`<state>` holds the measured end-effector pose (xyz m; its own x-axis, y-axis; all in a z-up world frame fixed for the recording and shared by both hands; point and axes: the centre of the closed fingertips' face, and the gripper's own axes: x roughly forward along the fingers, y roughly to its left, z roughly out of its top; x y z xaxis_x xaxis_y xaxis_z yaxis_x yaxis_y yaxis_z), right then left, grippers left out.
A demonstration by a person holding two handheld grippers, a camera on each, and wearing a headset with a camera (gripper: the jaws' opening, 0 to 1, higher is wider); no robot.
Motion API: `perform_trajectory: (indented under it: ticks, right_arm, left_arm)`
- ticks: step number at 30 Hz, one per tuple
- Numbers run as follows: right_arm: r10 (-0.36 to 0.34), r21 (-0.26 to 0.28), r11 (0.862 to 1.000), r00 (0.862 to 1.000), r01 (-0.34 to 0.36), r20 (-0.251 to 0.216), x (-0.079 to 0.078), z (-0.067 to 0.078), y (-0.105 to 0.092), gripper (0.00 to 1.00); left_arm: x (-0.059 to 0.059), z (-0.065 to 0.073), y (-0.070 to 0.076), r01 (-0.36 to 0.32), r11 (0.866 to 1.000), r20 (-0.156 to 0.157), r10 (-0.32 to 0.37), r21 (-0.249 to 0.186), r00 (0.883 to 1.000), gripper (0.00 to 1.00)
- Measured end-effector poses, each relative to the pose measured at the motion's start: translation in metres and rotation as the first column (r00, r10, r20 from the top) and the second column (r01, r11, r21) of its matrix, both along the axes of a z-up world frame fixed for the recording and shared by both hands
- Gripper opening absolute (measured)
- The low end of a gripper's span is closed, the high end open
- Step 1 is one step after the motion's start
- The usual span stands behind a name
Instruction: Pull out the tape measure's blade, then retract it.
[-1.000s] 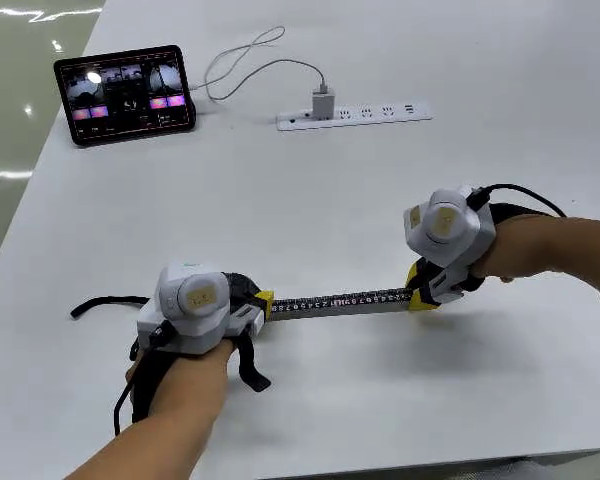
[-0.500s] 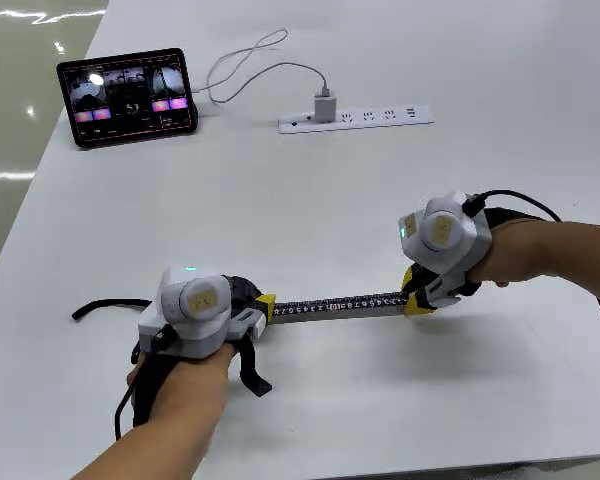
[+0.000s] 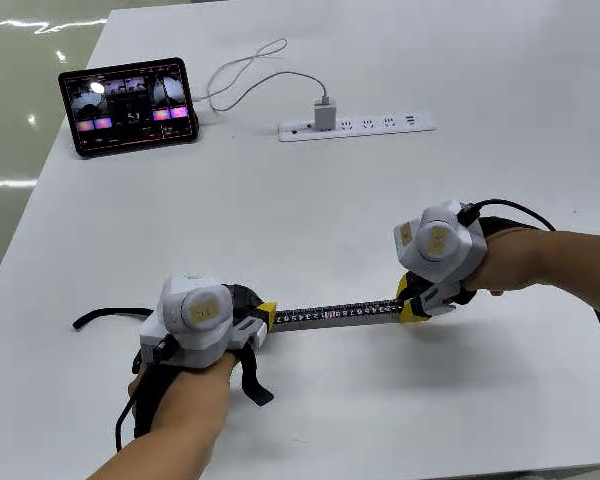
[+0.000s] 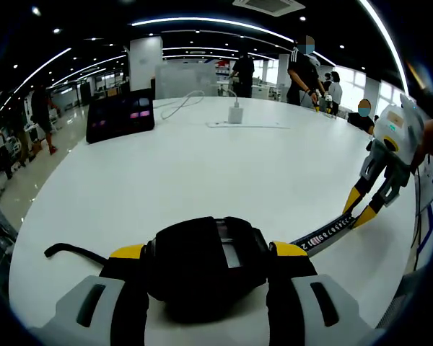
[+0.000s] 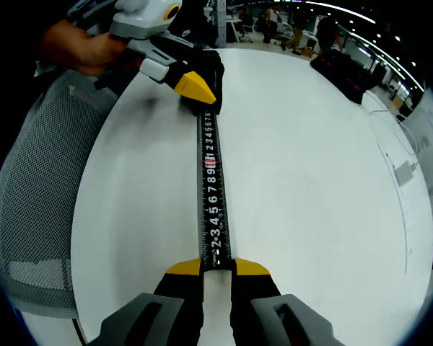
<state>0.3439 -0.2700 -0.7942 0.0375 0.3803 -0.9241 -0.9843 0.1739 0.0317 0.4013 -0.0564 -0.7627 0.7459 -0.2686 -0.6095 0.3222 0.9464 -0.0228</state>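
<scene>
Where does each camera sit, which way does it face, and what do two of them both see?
Head view: on the headset, looking forward and down at the table; both forearms, left gripper and right gripper show.
Left gripper view: on the left gripper, facing across toward the tablet; its fingers clamp the tape measure case.
Right gripper view: on the right gripper, facing along the blade toward the left gripper.
Shared: the blade, in all three.

The counter [image 3: 280,220] carries one tape measure [image 3: 332,315], one tablet [image 3: 130,103], one power strip [image 3: 355,126], one charger [image 3: 324,113], one white cable [image 3: 245,70], one black strap [image 3: 105,317] and two tools: left hand-held gripper [image 3: 248,306], right hand-held gripper [image 3: 412,305].
</scene>
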Motion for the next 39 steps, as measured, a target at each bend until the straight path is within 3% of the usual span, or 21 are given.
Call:
perform_trajectory:
  ticks: [14, 24, 39]
  right_arm:
    - [0.021, -0.016, 1.000, 1.000, -0.021, 0.008, 0.001, 0.000, 0.010, 0.09]
    - [-0.005, -0.010, 1.000, 1.000, 0.005, -0.017, 0.002, 0.000, 0.015, 0.09]
    - [-0.017, -0.022, 1.000, 1.000, 0.016, -0.009, 0.006, -0.001, 0.022, 0.09]
  left_arm:
    - [0.000, 0.000, 0.000, -0.001, 1.000, 0.003, 0.001, -0.001, 1.000, 0.62]
    - [-0.001, 0.000, 0.000, 0.000, 1.000, -0.006, 0.000, -0.001, 1.000, 0.62]
    - [-0.001, 0.000, 0.000, 0.003, 1.000, -0.010, -0.003, -0.003, 1.000, 0.62]
